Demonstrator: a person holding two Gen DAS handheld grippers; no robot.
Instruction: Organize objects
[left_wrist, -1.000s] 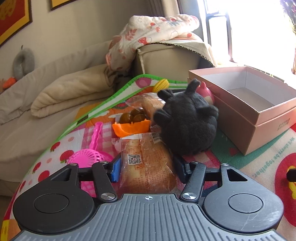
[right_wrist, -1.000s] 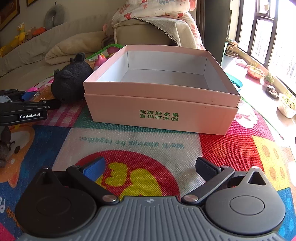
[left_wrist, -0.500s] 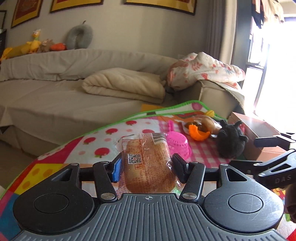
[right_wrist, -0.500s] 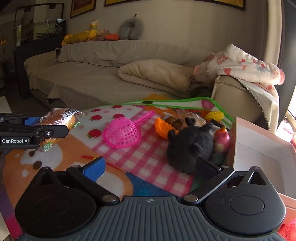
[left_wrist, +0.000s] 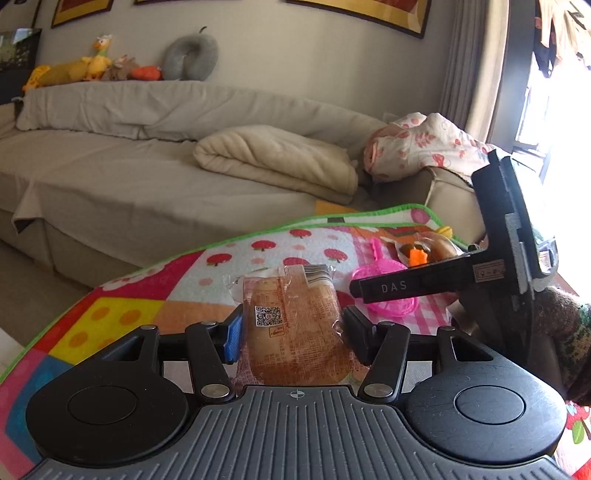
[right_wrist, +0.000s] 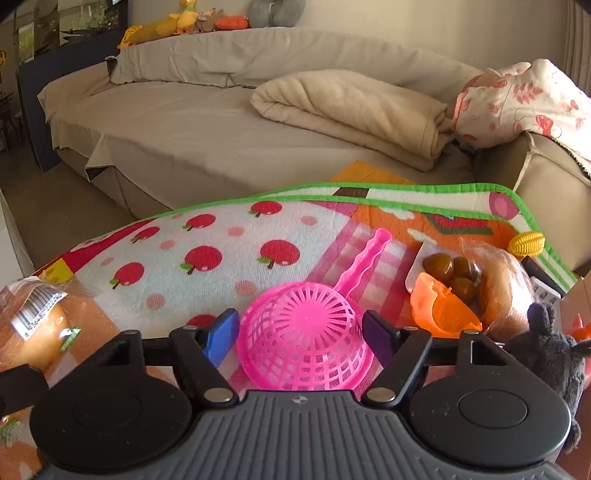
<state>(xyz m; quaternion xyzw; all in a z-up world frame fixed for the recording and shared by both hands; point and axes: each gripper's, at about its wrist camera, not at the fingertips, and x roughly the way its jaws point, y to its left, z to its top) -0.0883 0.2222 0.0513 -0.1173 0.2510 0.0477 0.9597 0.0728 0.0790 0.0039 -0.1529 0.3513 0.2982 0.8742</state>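
My left gripper (left_wrist: 291, 326) pinches the wrapped bread (left_wrist: 293, 325) by its sides, above the play mat (left_wrist: 122, 314). It looks soft and light, its wrapper slippery, so I squeeze gently. My right gripper (right_wrist: 301, 332) stands wide open around the pink strainer (right_wrist: 303, 347) on the mat; its stiff rim seems best to grip.

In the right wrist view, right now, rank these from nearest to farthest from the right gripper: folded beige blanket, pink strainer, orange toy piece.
1. pink strainer: between the open fingers of the right gripper.
2. orange toy piece: on the mat, to the right.
3. folded beige blanket: on the sofa, far behind.
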